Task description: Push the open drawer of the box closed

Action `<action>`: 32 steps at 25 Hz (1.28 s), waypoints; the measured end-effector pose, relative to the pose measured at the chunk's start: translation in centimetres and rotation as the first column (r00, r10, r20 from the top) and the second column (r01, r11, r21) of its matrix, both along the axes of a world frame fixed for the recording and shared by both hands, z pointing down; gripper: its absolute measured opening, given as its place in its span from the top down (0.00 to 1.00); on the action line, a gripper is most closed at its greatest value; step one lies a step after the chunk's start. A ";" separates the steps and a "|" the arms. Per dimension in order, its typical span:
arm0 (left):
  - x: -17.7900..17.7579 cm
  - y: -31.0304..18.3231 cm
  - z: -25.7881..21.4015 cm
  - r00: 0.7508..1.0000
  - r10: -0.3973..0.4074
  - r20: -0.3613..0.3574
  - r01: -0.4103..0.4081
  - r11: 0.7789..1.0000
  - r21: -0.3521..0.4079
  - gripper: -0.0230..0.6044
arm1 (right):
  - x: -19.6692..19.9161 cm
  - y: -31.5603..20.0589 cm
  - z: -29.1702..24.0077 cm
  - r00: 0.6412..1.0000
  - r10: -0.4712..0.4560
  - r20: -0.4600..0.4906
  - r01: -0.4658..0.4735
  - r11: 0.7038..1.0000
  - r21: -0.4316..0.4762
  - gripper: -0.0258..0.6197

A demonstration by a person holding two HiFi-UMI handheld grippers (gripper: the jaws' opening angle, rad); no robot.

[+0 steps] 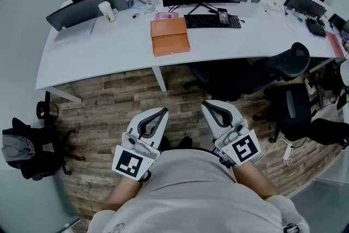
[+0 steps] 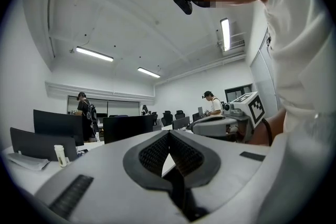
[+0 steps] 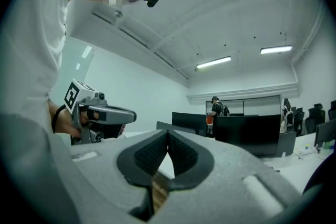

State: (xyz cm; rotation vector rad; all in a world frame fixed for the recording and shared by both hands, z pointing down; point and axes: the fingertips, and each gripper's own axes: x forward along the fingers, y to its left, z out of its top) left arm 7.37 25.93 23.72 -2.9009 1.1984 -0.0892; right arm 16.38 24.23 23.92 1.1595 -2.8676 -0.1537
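1. We're in the approach. The table [image 1: 109,49] is broad, white and smooth with a curved front edge, and it lies well ahead of both grippers, so nothing is being pushed yet.
2. The floor [image 1: 109,101] is rough-grained wood plank. It runs under the grippers and fills the gap up to the table.
3. The box [image 1: 170,36] is a flat orange rectangle with a matte finish, lying on the table almost straight ahead of the left gripper. A seam crosses it, but from back here I can't tell which part is the drawer.
4. The left gripper [image 1: 162,111] has a pale moulded shell and dark ribbed pads. The pads are pressed together with nothing between them.
5. The right gripper [image 1: 205,105] is built the same, and its jaws are also together and empty.
6. The next move, as I judge it, is to close the gap and set a closed tip squarely on the drawer front. Then push level and straight. A light box on that slick top may slide, so it could help to brace its far end with the other gripper.
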 end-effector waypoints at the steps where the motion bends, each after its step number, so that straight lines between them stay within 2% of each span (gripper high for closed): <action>1: 0.3 -0.4 0.0 1.000 0.003 -0.003 -0.003 1.000 0.002 0.97 | 0.1 -0.2 0.1 1.000 -0.001 -0.007 0.001 1.000 0.001 0.96; 6: 1.1 -1.9 0.2 0.999 0.036 -0.016 -0.036 0.999 0.006 0.97 | 0.3 -1.1 0.4 1.000 0.016 -0.008 -0.017 0.999 -0.043 0.96; 12: 1.3 -4.7 -0.1 0.997 0.061 -0.045 -0.061 0.998 0.017 0.97 | 0.7 -3.0 0.3 0.999 0.047 -0.021 -0.048 0.999 -0.025 0.96; 19: 1.1 -8.0 0.4 0.991 0.119 -0.065 -0.119 0.993 -0.008 0.97 | -0.3 -6.3 0.8 0.997 0.068 -0.031 -0.069 0.997 -0.035 0.96; 25: -0.6 -11.9 0.1 0.988 0.138 -0.070 -0.138 0.990 -0.004 0.97 | -2.0 -10.0 0.8 0.996 0.087 -0.019 -0.087 0.995 -0.038 0.96; 32: -4.2 -17.0 -0.4 0.987 0.147 -0.072 -0.147 0.989 -0.001 0.97 | -5.5 -15.1 0.5 0.995 0.097 -0.024 -0.098 0.994 -0.045 0.96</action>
